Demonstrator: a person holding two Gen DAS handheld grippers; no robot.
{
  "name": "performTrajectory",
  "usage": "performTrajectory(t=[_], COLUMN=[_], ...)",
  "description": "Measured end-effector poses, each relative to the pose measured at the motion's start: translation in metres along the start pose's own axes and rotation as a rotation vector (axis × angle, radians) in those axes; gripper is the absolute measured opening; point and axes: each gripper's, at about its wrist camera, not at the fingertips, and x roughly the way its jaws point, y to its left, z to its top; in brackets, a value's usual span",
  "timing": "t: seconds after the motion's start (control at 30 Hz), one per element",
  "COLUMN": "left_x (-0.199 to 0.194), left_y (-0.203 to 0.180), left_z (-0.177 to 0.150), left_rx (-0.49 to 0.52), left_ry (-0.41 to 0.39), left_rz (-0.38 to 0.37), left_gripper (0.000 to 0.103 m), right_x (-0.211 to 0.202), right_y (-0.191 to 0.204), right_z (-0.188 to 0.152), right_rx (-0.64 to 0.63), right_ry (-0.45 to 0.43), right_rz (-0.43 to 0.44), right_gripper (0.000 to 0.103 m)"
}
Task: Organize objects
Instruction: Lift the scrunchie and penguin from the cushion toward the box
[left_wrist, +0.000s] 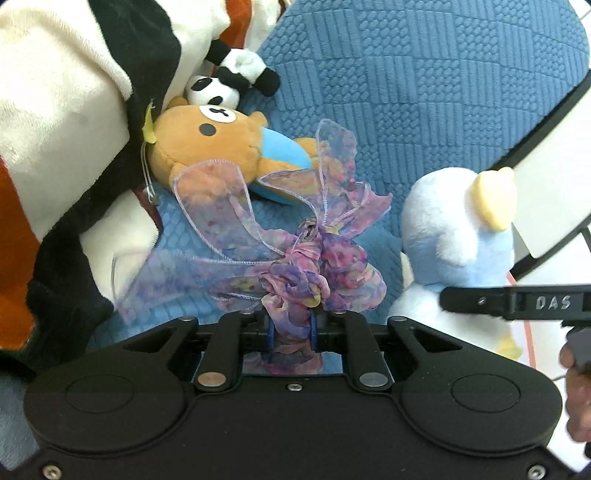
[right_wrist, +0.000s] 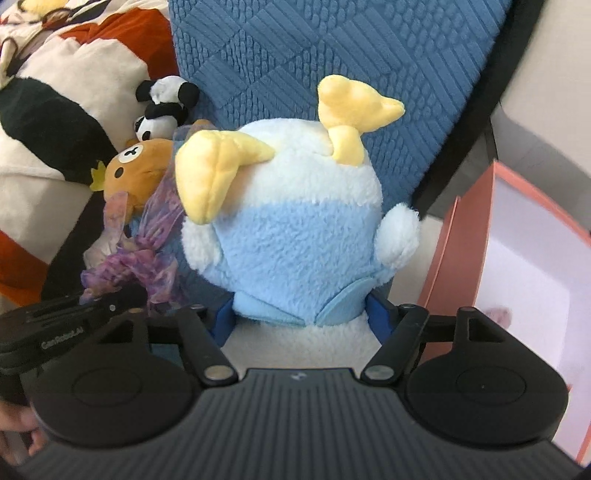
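My left gripper (left_wrist: 291, 328) is shut on a sheer purple and pink floral scarf (left_wrist: 295, 258), which bunches and fans out above a blue textured cushion (left_wrist: 424, 81). The scarf also shows in the right wrist view (right_wrist: 147, 236). My right gripper (right_wrist: 301, 319) is shut on a light blue and white plush toy with yellow feet (right_wrist: 299, 221), held feet up. That plush shows at the right in the left wrist view (left_wrist: 458, 229), with the right gripper's finger (left_wrist: 513, 299) against it.
A brown bear plush (left_wrist: 218, 147) and a small panda plush (left_wrist: 229, 81) lie on the cushion beside a large black, white and orange plush (left_wrist: 62, 147). An open pink box (right_wrist: 517, 266) with a white inside stands at the right.
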Motion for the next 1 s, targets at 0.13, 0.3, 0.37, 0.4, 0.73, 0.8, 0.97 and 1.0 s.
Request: performTrajectory(t=[0.13, 0.3, 0.37, 0.4, 0.73, 0.8, 0.97, 1.0], left_x=[-0.014, -0.034, -0.042, -0.046, -0.076, -0.079, -0.079, -0.077], left_y=[-0.015, -0.047, -0.063, -0.073, -0.182, -0.203, -0.247, -0.255], left_z=[0.001, 0.007, 0.012, 0.015, 0.032, 0.031, 0.022, 0.018], left_rx=[0.023, 0.066, 0.083, 0.093, 0.22, 0.245, 0.305, 0.313], left_ry=[0.012, 0.023, 0.027, 0.028, 0.02, 0.022, 0.026, 0.031], left_rz=[-0.006, -0.025, -0.038, -0.045, -0.123, -0.132, -0.146, -0.148], left_gripper=[0.014, 0.014, 0.014, 0.014, 0.014, 0.014, 0.014, 0.014], right_x=[-0.014, -0.049, -0.068, -0.076, -0.174, -0.187, -0.204, -0.203], right_y=[0.0, -0.015, -0.024, -0.029, -0.091, -0.107, -0.148, -0.154], right_z=[-0.011, -0.008, -0.005, -0.004, 0.0, -0.003, -0.013, -0.015], right_rx=[0.006, 0.058, 0.092, 0.103, 0.2, 0.216, 0.27, 0.277], right_ry=[0.003, -0.011, -0.019, -0.023, -0.113, -0.132, -0.167, -0.167], right_rz=[0.011, 0.045, 0.061, 0.068, 0.102, 0.09, 0.067, 0.063], right_gripper=[0.073, 0.072, 0.072, 0.072, 0.071, 0.071, 0.071, 0.071])
